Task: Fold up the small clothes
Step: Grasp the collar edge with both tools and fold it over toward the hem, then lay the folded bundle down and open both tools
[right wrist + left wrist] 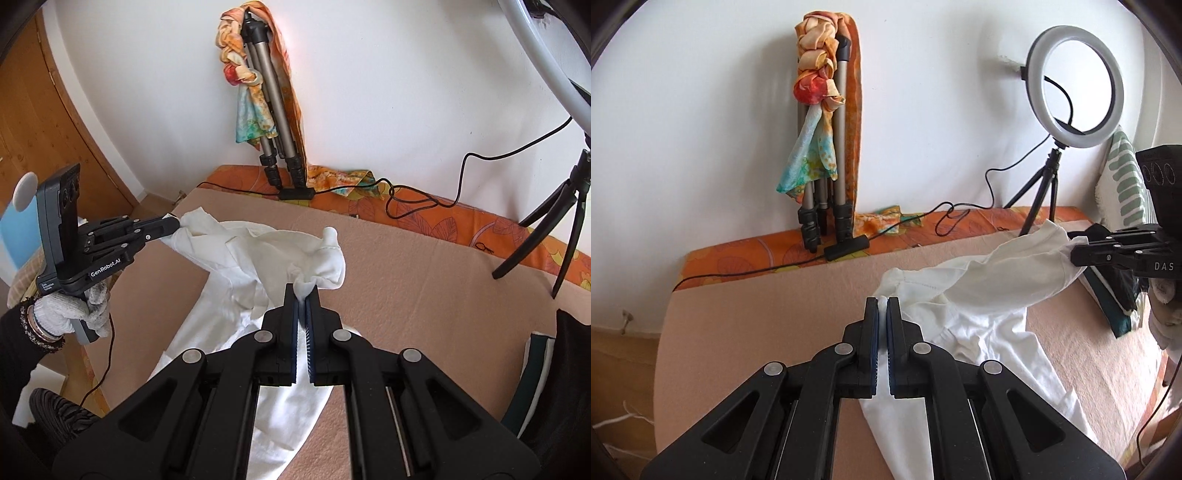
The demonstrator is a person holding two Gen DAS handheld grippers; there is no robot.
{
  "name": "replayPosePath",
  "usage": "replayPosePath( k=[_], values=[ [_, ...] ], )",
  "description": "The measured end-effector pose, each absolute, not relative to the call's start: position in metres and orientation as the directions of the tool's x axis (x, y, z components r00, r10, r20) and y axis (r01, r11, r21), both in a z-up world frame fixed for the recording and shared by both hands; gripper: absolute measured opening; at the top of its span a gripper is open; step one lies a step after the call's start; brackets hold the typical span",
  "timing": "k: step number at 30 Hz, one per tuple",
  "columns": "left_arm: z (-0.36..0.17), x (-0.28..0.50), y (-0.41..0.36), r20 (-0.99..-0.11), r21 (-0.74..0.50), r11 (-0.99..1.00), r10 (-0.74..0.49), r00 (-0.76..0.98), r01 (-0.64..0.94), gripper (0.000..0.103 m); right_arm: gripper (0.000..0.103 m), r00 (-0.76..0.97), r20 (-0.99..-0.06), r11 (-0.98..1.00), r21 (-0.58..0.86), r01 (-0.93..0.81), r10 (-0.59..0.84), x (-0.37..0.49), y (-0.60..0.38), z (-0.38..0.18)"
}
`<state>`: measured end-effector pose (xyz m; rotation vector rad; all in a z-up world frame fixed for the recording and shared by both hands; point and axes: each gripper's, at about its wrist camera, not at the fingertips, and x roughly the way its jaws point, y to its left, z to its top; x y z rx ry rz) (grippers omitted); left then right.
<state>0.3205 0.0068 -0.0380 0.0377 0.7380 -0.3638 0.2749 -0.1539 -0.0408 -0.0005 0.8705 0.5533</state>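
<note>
A white garment (982, 295) hangs between both grippers above a pinkish-beige padded surface (757, 325), its lower part trailing on the surface. My left gripper (883, 301) is shut on one top corner of it. My right gripper (303, 291) is shut on the other top corner of the garment (258, 266). The right gripper also shows at the right edge of the left wrist view (1075, 251), and the left gripper at the left of the right wrist view (176, 223). The cloth sags and is bunched between them.
A folded tripod (827, 155) draped with colourful scarves leans on the white wall at the back. A ring light on a small tripod (1075, 88) stands at back right, its cable (953, 214) trailing along the orange patterned edge. Dark folded clothes (1115, 280) lie at right.
</note>
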Motion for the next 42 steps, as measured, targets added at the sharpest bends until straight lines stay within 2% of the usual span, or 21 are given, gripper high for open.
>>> replayPosePath(
  k=[9,17,24,31,34,35,36,37,38,39,40,42],
  values=[
    [-0.051,0.237,0.012,-0.666,-0.108,0.92,-0.348,0.66,0.377,0.003,0.005,0.503,-0.729,0.852,0.211,-0.479,0.464,0.193,-0.15,-0.056],
    [-0.09,0.185,0.011,-0.713,-0.125,0.912,-0.356,0.604,0.39,0.003,0.005,0.503,-0.748,0.862,0.181,-0.474,0.433,0.132,-0.155,-0.095],
    [-0.119,0.155,0.011,-0.744,-0.101,0.903,-0.347,0.572,0.417,0.003,0.005,0.522,-0.771,0.87,0.081,-0.486,0.364,0.098,-0.154,-0.128],
    [-0.116,0.125,0.018,-0.778,-0.031,0.864,-0.336,0.53,0.502,0.007,0.005,0.505,-0.81,0.82,-0.054,-0.57,0.298,0.064,-0.148,-0.133],
    [-0.106,0.119,0.028,-0.775,-0.054,0.863,-0.354,0.524,0.503,0.016,0.005,0.511,-0.803,0.816,-0.055,-0.576,0.307,0.054,-0.154,-0.124],
    [-0.101,0.12,0.03,-0.763,-0.063,0.864,-0.364,0.534,0.5,0.026,0.007,0.52,-0.79,0.819,-0.038,-0.572,0.326,0.051,-0.155,-0.119],
    [-0.097,0.122,0.031,-0.753,-0.071,0.863,-0.376,0.541,0.501,0.034,0.012,0.524,-0.778,0.824,-0.015,-0.566,0.346,0.052,-0.157,-0.115],
    [-0.095,0.125,0.03,-0.745,-0.068,0.866,-0.374,0.553,0.495,0.04,0.028,0.521,-0.772,0.828,0.011,-0.561,0.364,0.055,-0.158,-0.113],
    [-0.093,0.13,0.028,-0.742,-0.062,0.873,-0.365,0.563,0.484,0.051,0.046,0.521,-0.767,0.83,0.028,-0.558,0.375,0.057,-0.157,-0.112],
    [-0.092,0.133,0.024,-0.736,-0.064,0.871,-0.371,0.567,0.488,0.052,0.051,0.526,-0.761,0.831,0.031,-0.555,0.38,0.059,-0.154,-0.112],
    [-0.092,0.137,0.019,-0.733,-0.058,0.864,-0.377,0.566,0.5,0.052,0.052,0.53,-0.757,0.83,0.029,-0.558,0.383,0.061,-0.15,-0.113],
    [-0.097,0.144,0.004,-0.746,-0.01,0.846,-0.361,0.56,0.533,0.062,0.052,0.518,-0.762,0.811,0.018,-0.584,0.39,0.062,-0.138,-0.117]
  ],
)
